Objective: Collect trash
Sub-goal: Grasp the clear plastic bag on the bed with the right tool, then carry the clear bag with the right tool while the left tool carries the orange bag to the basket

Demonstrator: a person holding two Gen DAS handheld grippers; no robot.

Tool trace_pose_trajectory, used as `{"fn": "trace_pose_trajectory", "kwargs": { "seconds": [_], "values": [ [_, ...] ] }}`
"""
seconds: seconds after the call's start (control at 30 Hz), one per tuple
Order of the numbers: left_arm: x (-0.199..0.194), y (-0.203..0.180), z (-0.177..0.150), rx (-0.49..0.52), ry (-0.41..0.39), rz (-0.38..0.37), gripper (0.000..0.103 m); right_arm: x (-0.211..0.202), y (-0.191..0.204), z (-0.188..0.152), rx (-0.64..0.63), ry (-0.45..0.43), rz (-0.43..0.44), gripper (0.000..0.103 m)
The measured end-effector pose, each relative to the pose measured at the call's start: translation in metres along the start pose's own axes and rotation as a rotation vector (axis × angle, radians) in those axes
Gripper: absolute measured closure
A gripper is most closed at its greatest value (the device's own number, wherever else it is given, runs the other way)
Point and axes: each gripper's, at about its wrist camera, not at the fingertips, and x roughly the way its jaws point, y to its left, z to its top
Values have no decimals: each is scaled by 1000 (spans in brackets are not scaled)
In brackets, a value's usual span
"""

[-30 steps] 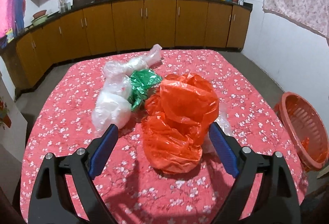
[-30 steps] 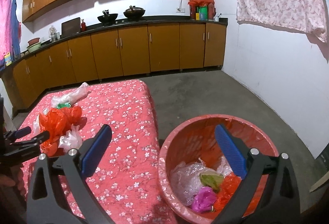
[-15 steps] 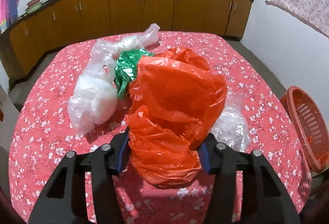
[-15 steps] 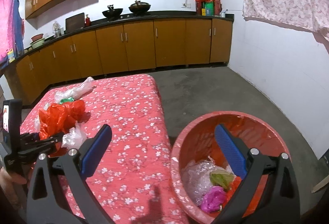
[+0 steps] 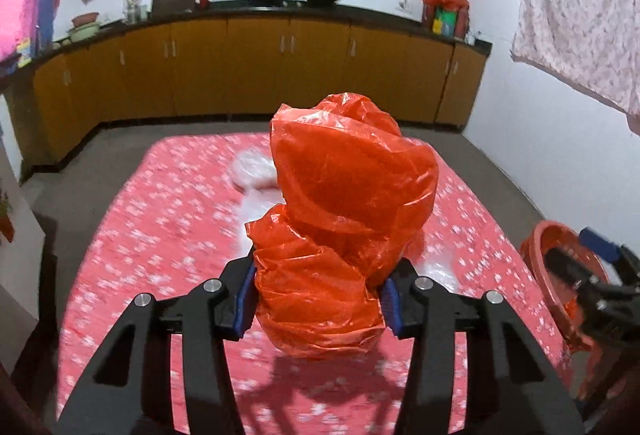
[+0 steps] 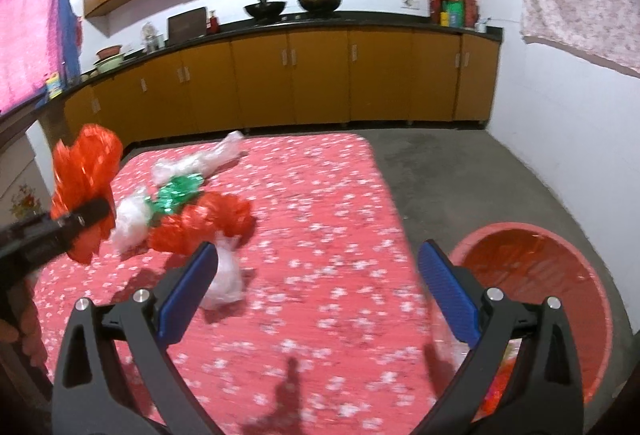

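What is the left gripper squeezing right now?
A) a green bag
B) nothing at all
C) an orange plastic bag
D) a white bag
C: the left gripper has its blue pads pressed against both sides of the orange plastic bag, lifted above the table.

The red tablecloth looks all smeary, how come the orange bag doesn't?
Left wrist view: the tablecloth is streaked by motion blur, while the orange bag stays sharp, clamped in the left gripper. Right wrist view: the tablecloth flowers also smear, the right gripper looks crisp, and the cabinets bend from the fisheye.
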Motion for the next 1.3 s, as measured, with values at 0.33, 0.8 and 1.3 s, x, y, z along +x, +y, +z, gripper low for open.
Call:
{"fn": "trace_pose_trajectory", "kwargs": {
  "seconds": [0.33, 0.8, 1.3],
  "values": [
    [-3, 65, -2, -78, -15, 139, 53, 46, 63, -7, -92, 115, 96, 18],
    [7, 88, -7, -112, 6, 161, 53, 98, 88, -14, -158, 259, 66, 41],
    [1, 75, -6, -85, 5, 124, 53, 83, 67, -12, -125, 235, 59, 67]
  ]
}}
